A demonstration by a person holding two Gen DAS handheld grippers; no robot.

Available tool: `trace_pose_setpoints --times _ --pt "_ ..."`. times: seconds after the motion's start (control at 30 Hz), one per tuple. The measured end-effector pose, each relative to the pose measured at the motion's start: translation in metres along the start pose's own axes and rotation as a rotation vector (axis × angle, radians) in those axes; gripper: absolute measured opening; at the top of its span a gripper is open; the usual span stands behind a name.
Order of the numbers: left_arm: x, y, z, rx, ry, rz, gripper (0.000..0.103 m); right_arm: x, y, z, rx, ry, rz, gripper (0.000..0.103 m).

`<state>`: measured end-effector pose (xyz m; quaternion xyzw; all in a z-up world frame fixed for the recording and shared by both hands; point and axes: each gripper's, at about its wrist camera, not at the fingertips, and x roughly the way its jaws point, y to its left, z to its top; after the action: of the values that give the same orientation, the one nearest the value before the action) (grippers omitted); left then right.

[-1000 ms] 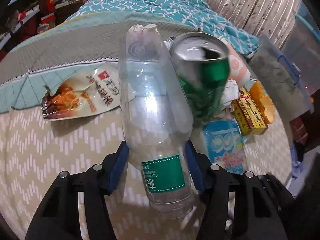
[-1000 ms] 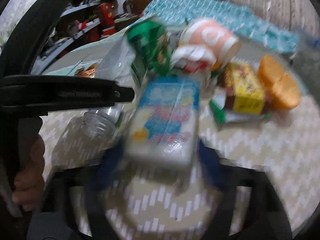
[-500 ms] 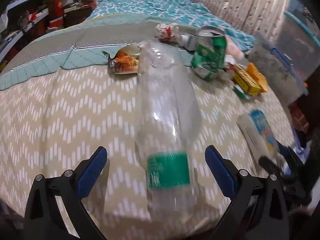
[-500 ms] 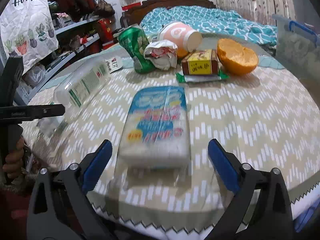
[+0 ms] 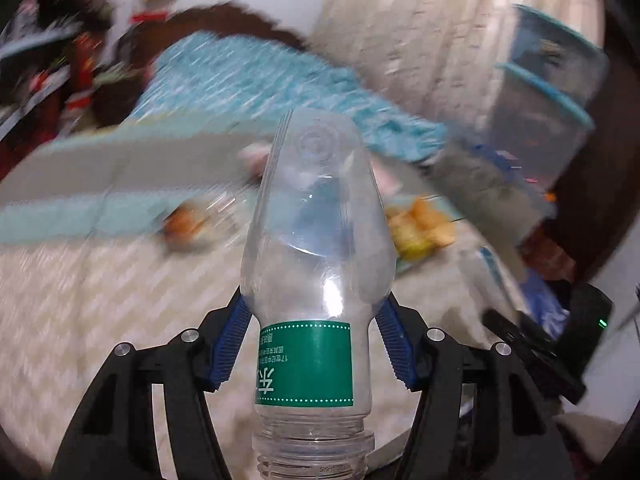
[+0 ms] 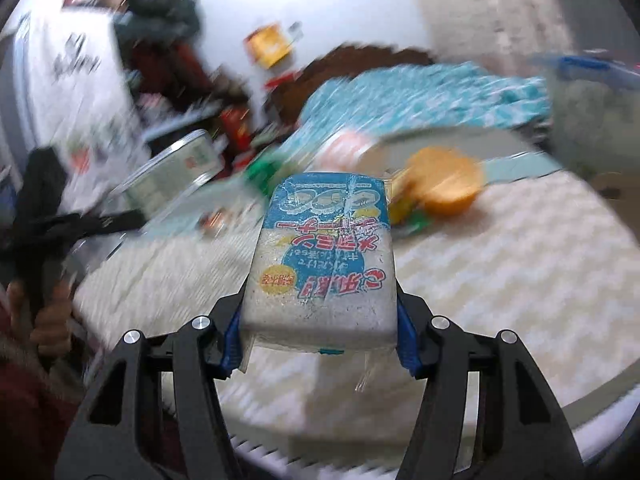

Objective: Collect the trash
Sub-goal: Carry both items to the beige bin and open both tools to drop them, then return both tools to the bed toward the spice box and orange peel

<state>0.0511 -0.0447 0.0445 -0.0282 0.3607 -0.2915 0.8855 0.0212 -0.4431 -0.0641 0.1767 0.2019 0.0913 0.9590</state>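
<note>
My left gripper (image 5: pixel 316 340) is shut on a clear empty plastic bottle (image 5: pixel 316 248) with a green label, its open neck toward the camera, held above the table. My right gripper (image 6: pixel 318 336) is shut on a blue and white wrapped packet (image 6: pixel 326 252) and holds it above the table. Both views are blurred by motion. The left gripper and the bottle also show at the left of the right wrist view (image 6: pixel 172 168).
The round table (image 6: pixel 520 272) has a beige zigzag cloth. An orange half (image 6: pixel 450 186), a green can (image 6: pixel 264 172), a pink cup (image 6: pixel 348 142) and a yellow box lie at its far side. A snack wrapper (image 5: pixel 188 226) lies there too. A bed with a teal cover (image 5: pixel 248 80) stands behind.
Half a second ago both grippers were open with the bottle and packet lying on the table. Now both are shut on them and have lifted them; the views tilted upward.
</note>
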Motion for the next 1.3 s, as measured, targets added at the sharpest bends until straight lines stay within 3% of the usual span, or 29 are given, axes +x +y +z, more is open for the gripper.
trace_pose_setpoints --times 0.17,0.27,0.37,0.5,0.77,0.8,0.9,1.13,1.23,1.3 --pt "0.067 -0.099 0.037 0.196 0.066 -0.222 0.058 -0.015 -0.074 0.016 0.188 -0.041 -0.215 0.061" --pt "0.127 -0.158 0.049 0.302 0.163 -0.318 0.058 -0.033 -0.130 0.021 0.353 -0.059 -0.292 0.062" --pt "0.202 -0.218 0.056 0.364 0.317 -0.408 0.058 -0.047 -0.181 0.022 0.467 -0.060 -0.363 0.062" --pt "0.281 -0.275 0.061 0.387 0.449 -0.434 0.058 -0.048 -0.231 0.035 0.518 -0.040 -0.424 0.062" --pt "0.360 -0.341 0.048 0.478 0.558 -0.394 0.059 -0.031 -0.279 0.054 0.561 0.017 -0.456 0.066" --pt "0.366 -0.346 0.048 0.482 0.556 -0.378 0.066 -0.030 -0.284 0.058 0.565 0.025 -0.465 0.075" --pt "0.369 -0.348 0.059 0.455 0.525 -0.346 0.080 -0.035 -0.285 0.058 0.573 -0.009 -0.501 0.082" --pt "0.315 -0.325 0.073 0.418 0.420 -0.374 0.083 -0.052 -0.252 0.054 0.470 -0.123 -0.590 0.082" --pt "0.271 -0.299 0.077 0.417 0.340 -0.394 0.083 -0.050 -0.233 0.050 0.463 -0.140 -0.551 0.082" --pt "0.243 -0.274 0.078 0.426 0.279 -0.367 0.083 -0.039 -0.216 0.050 0.430 -0.117 -0.516 0.080"
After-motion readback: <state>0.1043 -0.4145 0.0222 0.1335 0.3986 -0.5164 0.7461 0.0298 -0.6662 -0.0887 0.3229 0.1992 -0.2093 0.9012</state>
